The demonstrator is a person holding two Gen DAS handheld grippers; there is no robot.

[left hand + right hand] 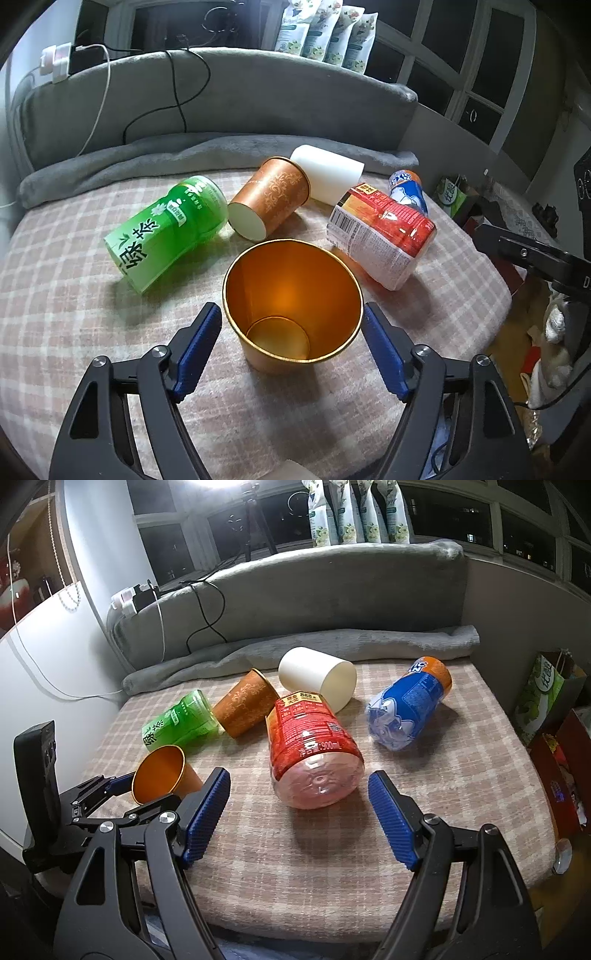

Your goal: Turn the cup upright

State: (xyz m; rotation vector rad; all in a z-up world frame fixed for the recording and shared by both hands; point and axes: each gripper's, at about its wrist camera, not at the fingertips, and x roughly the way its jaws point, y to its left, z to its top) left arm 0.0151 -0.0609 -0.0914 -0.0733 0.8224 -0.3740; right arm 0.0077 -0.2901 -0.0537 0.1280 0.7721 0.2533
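Observation:
An orange cup with a gold inside (291, 306) stands mouth up on the checked blanket (55, 314), between the blue pads of my left gripper (291, 325). The pads stand just off its sides, so the gripper is open around it. It also shows in the right wrist view (160, 773), tilted slightly, with the left gripper beside it. A second orange patterned cup (271, 197) and a white cup (327, 177) lie on their sides further back. My right gripper (297, 794) is open and empty, in front of a red bottle (314, 753).
A green tea bottle (166, 229), the red-labelled bottle (380, 236) and a blue-orange bottle (410, 705) lie on the blanket. A grey cushion backrest (221, 103) with cables runs behind. Bags and boxes (546, 701) stand off the right edge.

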